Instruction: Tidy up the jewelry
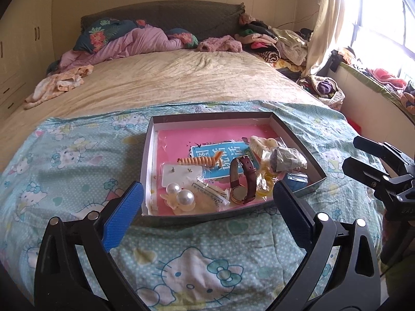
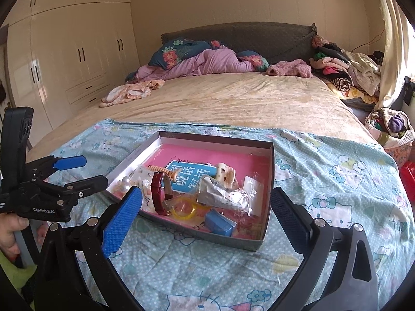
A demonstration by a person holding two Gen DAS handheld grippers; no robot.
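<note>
L gripper (image 1: 207,197) is hanging w/ jaws spread wide, nothing between them, just short of the shallow box (image 1: 298,127) sitting on the cartoon-cat quilt (image 1: 77,160). R gripper (image 2: 206,204) is hovering alongside, jaws likewise spread & empty. Lying inside the box, on a pink liner: a red-strap watch (image 1: 245,181), pearl hair clip (image 1: 181,194), orange spiral hair tie (image 1: 199,160), cream claw clip (image 1: 262,145), yellow bangle (image 2: 185,208), blue block (image 2: 220,223) & crinkled plastic bags (image 2: 223,194). A hand (image 2: 10,233) is gripping the L tool's handle.
</note>
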